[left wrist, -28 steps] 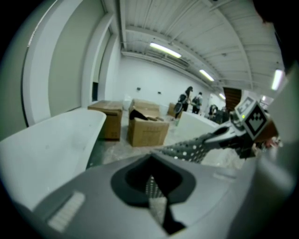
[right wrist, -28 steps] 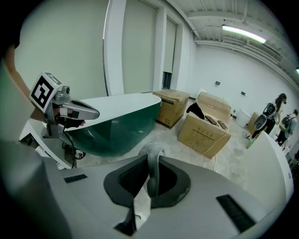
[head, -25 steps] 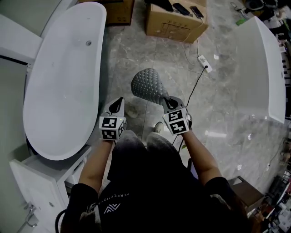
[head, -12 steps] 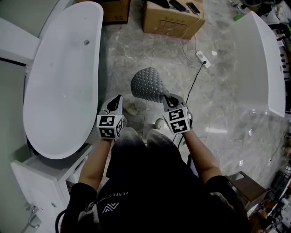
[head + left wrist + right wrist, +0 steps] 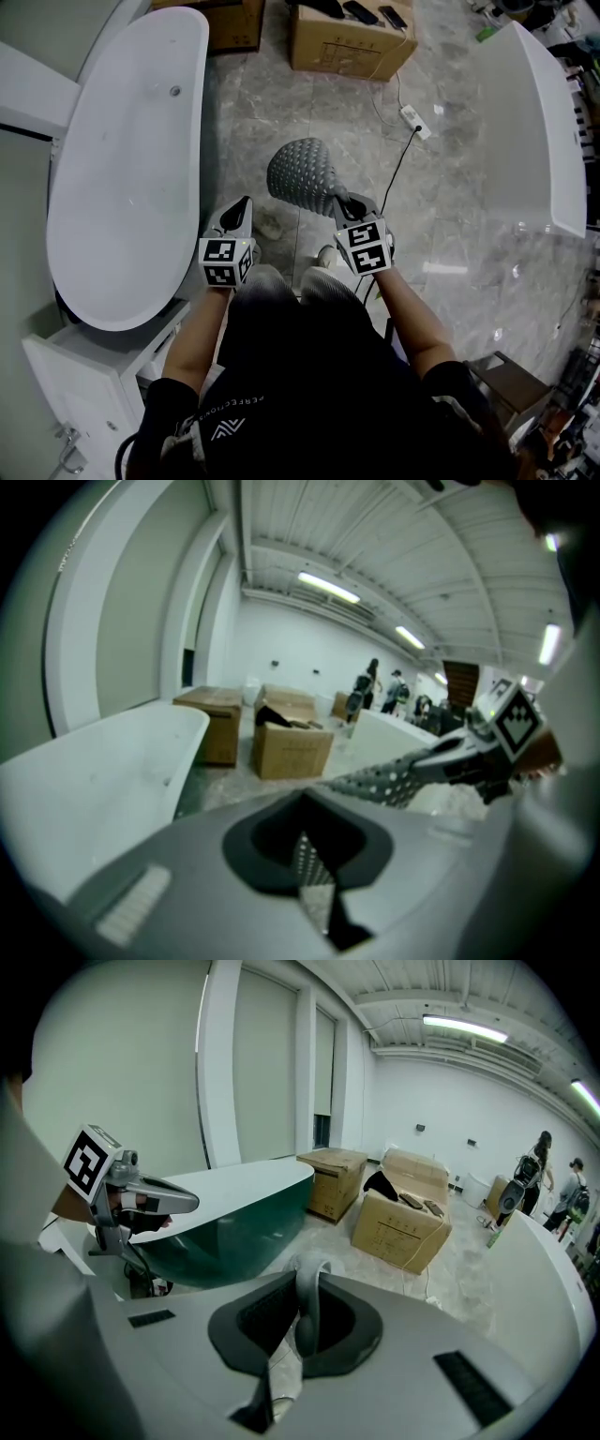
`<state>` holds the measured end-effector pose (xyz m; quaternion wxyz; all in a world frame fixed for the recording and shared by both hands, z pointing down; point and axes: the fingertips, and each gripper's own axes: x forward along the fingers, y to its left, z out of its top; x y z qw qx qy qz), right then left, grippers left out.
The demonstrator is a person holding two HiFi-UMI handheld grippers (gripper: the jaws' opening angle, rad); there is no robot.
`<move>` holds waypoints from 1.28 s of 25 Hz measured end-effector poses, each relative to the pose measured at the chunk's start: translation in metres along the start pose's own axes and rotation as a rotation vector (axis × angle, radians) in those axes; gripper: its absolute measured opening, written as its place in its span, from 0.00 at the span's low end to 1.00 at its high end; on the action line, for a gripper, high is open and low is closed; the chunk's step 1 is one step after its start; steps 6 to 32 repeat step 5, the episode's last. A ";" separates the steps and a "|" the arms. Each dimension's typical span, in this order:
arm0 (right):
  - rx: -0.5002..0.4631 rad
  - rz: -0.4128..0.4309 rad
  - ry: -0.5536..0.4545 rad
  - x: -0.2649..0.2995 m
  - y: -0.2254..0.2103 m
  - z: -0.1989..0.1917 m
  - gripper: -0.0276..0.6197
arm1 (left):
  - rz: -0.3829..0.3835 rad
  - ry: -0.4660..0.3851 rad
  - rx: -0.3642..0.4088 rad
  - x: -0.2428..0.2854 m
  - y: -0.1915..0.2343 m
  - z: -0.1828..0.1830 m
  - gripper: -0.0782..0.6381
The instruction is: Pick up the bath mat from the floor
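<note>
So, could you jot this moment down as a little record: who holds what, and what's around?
bath mat: grey, bumpy, hanging clear of the floor
right gripper: shut on the bath mat's edge
left gripper: shut, holding nothing
beside the left gripper: white bathtub
ahead on the floor: cardboard box, power strip
task status: mat picked up

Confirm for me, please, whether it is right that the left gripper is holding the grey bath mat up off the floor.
Not quite: it is the right gripper that holds the grey bath mat up off the floor, shut on its edge. The head view shows this. The left gripper holds nothing.
</note>
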<state>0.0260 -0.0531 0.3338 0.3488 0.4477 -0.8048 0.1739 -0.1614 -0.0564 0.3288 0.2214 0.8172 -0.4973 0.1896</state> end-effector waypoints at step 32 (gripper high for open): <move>-0.004 0.009 -0.005 -0.004 0.001 0.002 0.05 | 0.004 -0.011 -0.001 0.000 -0.003 0.005 0.12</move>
